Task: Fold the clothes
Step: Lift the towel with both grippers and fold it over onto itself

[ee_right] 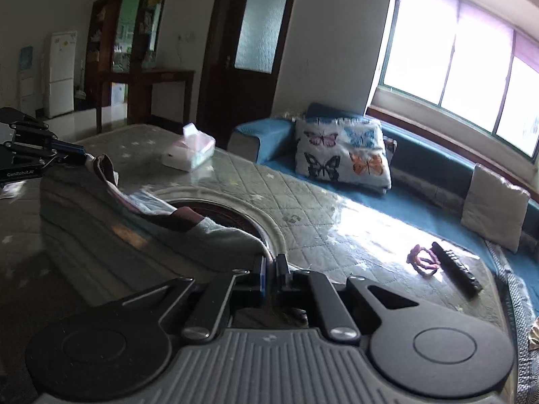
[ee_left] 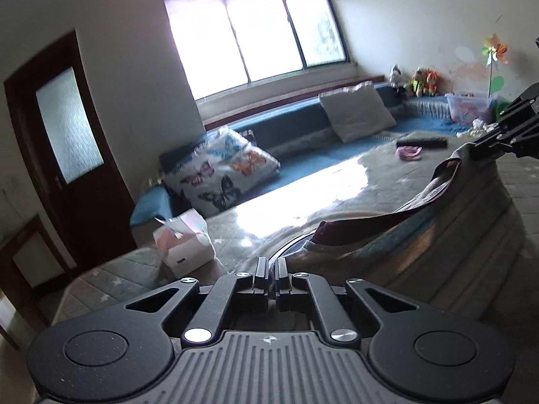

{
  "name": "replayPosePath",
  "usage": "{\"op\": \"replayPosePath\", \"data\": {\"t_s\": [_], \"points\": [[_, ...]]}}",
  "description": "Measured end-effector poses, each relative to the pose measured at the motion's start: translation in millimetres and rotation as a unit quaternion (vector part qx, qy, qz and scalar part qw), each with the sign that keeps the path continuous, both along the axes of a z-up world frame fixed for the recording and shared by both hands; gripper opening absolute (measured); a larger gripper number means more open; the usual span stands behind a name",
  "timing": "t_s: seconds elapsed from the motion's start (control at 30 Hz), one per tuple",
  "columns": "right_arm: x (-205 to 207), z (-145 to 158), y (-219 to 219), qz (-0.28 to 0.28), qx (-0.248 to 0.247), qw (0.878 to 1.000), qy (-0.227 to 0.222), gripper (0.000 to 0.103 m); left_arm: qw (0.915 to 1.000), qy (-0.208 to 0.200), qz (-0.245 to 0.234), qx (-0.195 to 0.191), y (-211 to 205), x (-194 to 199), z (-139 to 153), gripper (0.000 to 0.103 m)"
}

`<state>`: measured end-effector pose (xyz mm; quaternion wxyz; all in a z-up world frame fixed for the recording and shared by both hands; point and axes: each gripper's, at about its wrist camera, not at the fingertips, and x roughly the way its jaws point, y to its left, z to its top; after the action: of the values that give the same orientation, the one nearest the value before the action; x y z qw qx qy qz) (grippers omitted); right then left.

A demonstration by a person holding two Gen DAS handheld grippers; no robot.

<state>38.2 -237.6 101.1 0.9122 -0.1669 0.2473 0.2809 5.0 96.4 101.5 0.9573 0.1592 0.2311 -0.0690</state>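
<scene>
A grey-green striped garment (ee_left: 448,235) with a dark maroon collar hangs stretched between both grippers above the table. My left gripper (ee_left: 272,269) is shut on one top corner of it. My right gripper (ee_right: 272,266) is shut on the other corner. In the left wrist view the right gripper (ee_left: 478,148) pinches the cloth at the far right. In the right wrist view the left gripper (ee_right: 84,158) pinches the garment (ee_right: 111,235) at the far left. The cloth sags between them, its lower part resting on the table.
The table (ee_right: 320,222) has a quilted cover under clear plastic. On it lie a tissue pack (ee_right: 188,151), a pink hair tie (ee_right: 422,259) and a black remote (ee_right: 456,274). A blue couch (ee_right: 421,175) with a butterfly pillow (ee_right: 342,151) and grey pillow runs behind.
</scene>
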Motion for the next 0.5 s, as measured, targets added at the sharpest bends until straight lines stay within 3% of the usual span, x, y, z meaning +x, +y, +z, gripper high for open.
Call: {"op": "replayPosePath", "data": {"t_s": [0.23, 0.3, 0.4, 0.5], "points": [[77, -43, 21, -0.028, -0.014, 0.998, 0.058, 0.005, 0.9972, 0.073, 0.018, -0.003, 13, 82, -42, 0.004], [92, -57, 24, -0.043, -0.007, 0.996, 0.072, 0.005, 0.9953, 0.090, 0.031, -0.020, 17, 96, -53, 0.004], [111, -79, 27, -0.065, 0.005, 0.993, 0.098, 0.007, 0.9925, 0.100, 0.059, -0.038, 24, 108, -64, 0.008], [119, -87, 23, -0.091, 0.024, 0.991, 0.095, 0.010, 0.9903, 0.095, 0.087, -0.052, 35, 112, -61, 0.009]]}}
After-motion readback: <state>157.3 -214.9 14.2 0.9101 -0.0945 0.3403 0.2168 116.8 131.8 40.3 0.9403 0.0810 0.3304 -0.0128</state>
